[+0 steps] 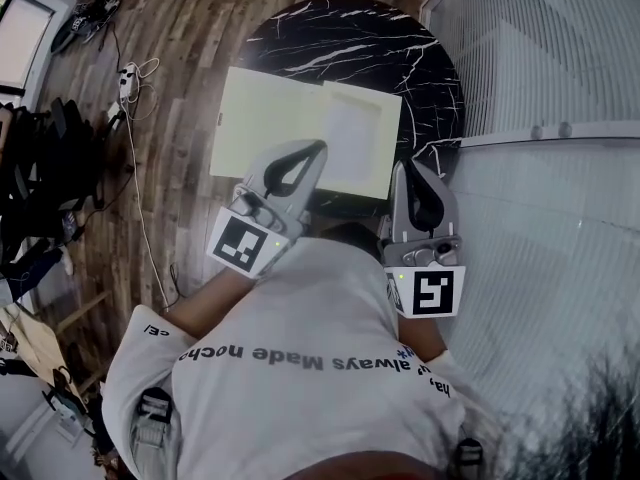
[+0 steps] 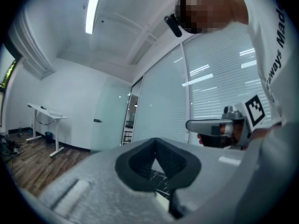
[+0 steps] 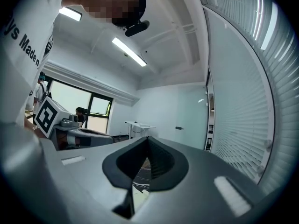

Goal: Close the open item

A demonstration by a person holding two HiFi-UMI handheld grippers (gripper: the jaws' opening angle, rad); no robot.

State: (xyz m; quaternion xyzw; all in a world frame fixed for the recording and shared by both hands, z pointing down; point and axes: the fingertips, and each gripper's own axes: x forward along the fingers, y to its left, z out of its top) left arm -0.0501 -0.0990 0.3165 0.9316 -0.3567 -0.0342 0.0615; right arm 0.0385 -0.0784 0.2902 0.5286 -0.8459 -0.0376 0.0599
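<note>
A pale yellow flat item (image 1: 300, 128) lies open in two panels on the round black marble table (image 1: 380, 43). Both grippers are held level in front of the person's chest, at the table's near edge. The tip of my left gripper (image 1: 319, 147) reaches over the item's near edge, and its jaws are shut with nothing between them. To the right of the item my right gripper (image 1: 411, 166) is also shut and empty. In the left gripper view, the left gripper (image 2: 156, 140) frames a bit of the table (image 2: 158, 177). The right gripper (image 3: 147, 138) fills the lower half of the right gripper view.
A wooden floor (image 1: 170, 28) surrounds the table, with a power strip and cables (image 1: 128, 80) at the left. A glass wall with blinds (image 1: 540, 58) runs along the right. Dark clutter (image 1: 40, 168) stands at the far left. A white desk (image 2: 44, 113) stands across the room.
</note>
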